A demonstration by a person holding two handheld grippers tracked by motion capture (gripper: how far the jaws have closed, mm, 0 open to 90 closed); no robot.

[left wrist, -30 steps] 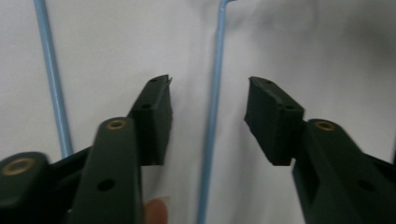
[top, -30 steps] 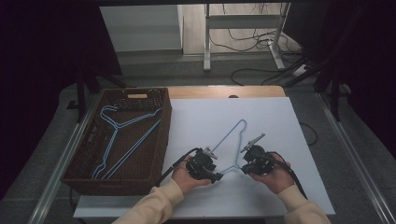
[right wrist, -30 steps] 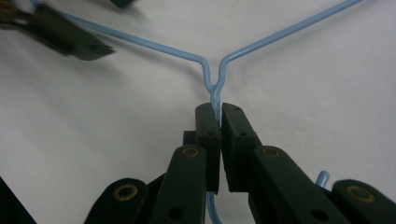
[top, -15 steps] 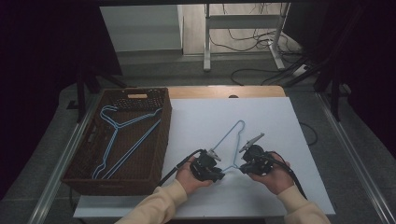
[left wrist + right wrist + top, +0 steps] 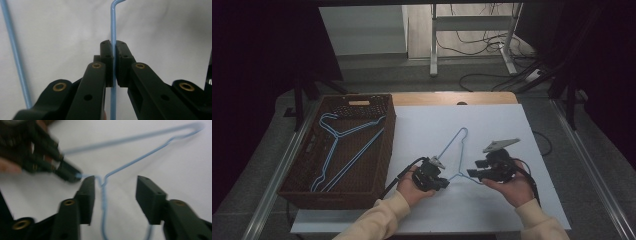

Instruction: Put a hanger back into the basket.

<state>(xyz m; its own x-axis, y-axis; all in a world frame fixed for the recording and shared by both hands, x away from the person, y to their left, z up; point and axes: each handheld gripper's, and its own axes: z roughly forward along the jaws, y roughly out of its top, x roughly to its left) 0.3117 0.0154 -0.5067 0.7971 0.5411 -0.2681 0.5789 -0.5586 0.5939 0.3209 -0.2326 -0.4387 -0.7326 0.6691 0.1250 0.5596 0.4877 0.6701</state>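
A thin blue wire hanger (image 5: 455,155) is lying on the white worktop (image 5: 522,200), near the person, just right of a brown basket (image 5: 377,165) that is holding more blue hangers (image 5: 343,150). The left tongs (image 5: 114,65) are squeezing tight on one wire arm of the hanger, with the wire running straight up between the two black pads. The right tongs (image 5: 113,192) are wide apart, with the twisted neck of the hanger sitting between them, closer to the left pad, and they are gripping nothing. I think the wire could slip, because it is so thin and smooth and only one pair of tongs is holding it. If the right tongs are closing off to one side, they could push the neck away and the hanger could swing or twist. Pulling too hard could also bend the soft wire
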